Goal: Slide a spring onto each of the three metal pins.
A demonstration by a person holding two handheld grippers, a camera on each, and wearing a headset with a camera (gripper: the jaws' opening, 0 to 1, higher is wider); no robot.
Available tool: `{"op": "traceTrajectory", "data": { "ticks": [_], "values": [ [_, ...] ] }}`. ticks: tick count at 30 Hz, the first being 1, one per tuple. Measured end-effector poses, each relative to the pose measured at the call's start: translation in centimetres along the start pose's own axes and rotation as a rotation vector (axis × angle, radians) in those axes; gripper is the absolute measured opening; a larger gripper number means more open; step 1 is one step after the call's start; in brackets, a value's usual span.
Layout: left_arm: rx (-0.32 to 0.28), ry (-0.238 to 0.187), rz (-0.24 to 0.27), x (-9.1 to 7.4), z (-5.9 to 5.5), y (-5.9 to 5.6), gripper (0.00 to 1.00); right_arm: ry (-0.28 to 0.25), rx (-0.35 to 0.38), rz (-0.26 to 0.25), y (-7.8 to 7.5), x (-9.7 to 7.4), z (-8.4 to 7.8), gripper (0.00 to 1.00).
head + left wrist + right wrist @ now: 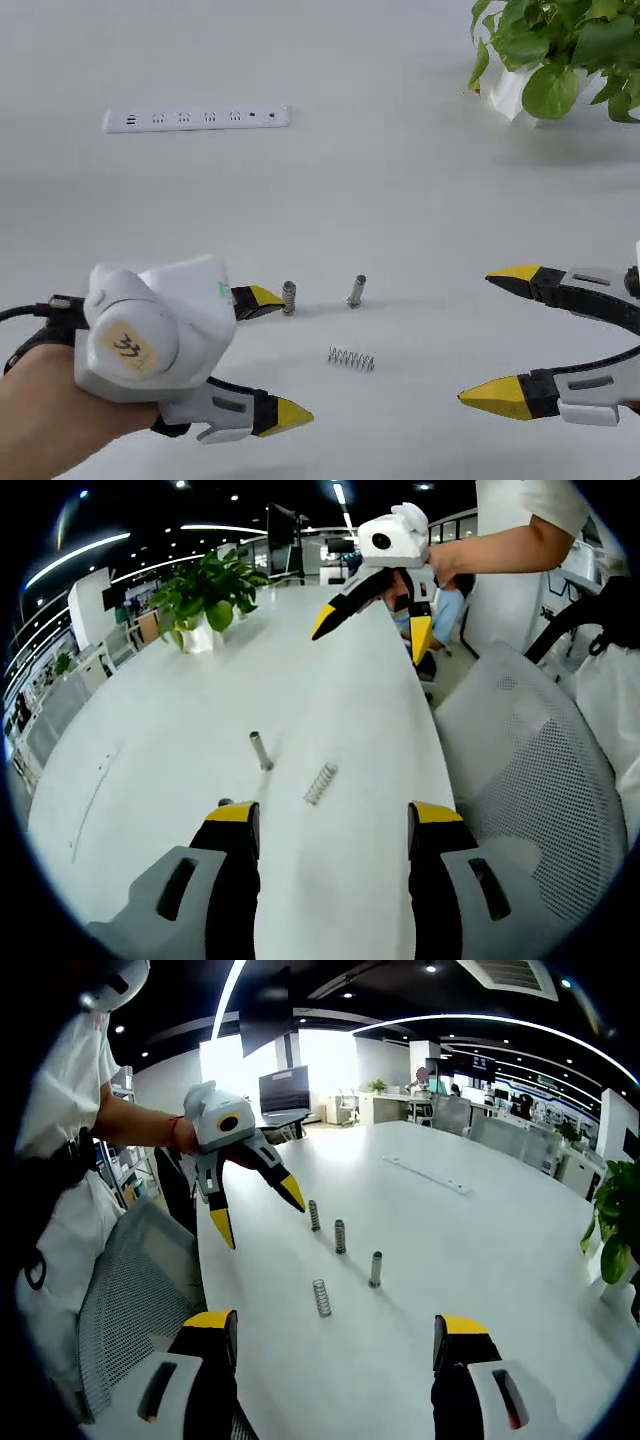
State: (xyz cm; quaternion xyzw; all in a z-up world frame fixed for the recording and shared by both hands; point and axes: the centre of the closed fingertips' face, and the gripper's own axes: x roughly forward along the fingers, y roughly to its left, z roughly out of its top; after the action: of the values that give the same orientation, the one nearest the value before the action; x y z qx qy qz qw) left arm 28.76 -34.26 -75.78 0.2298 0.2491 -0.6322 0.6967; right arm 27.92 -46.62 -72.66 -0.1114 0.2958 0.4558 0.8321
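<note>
Three short metal pins stand in a row on the white table. In the right gripper view the far pin [314, 1215] and the middle pin [340, 1236] each wear a spring, and the near pin [376, 1268] is bare. The head view shows a sprung pin [289, 297] and the bare pin [356, 291]. A loose spring [351, 358] lies flat in front of them. My left gripper [278, 357] is open, its upper tip beside the sprung pin. My right gripper [485, 337] is open to the right of the spring, holding nothing. From the left gripper view, the bare pin [260, 750] and loose spring [320, 782] lie just ahead.
A white power strip [196, 119] lies at the back left of the table. A potted green plant [560, 50] stands at the back right. A grey mesh chair [530, 780] sits by the table's edge, close to the person.
</note>
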Motion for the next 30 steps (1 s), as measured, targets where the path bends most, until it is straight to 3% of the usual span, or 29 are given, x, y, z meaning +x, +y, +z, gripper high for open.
{"op": "traceTrajectory", "data": {
  "ticks": [2, 6, 12, 19, 30],
  "values": [
    [-0.011, 0.007, -0.002, 0.8, 0.1, 0.1, 0.56, -0.007, 0.005, -0.002, 0.1, -0.1, -0.1, 0.80],
    [0.036, 0.129, 0.029, 2.4, -1.6, 1.2, 0.44, -0.022, 0.016, -0.009, 0.1, -0.4, -0.6, 0.79],
    [0.047, 0.148, 0.007, 4.4, -1.7, 1.5, 0.36, -0.040, 0.037, -0.029, -0.3, -0.9, -1.2, 0.79],
    [0.054, 0.232, -0.013, 6.6, -3.1, 2.0, 0.28, -0.052, 0.064, -0.051, -0.5, -1.2, -2.0, 0.77],
    [0.061, 0.311, -0.018, 8.6, -4.0, 2.3, 0.21, -0.076, 0.090, -0.059, -0.3, -1.3, -2.5, 0.77]
  ]
}}
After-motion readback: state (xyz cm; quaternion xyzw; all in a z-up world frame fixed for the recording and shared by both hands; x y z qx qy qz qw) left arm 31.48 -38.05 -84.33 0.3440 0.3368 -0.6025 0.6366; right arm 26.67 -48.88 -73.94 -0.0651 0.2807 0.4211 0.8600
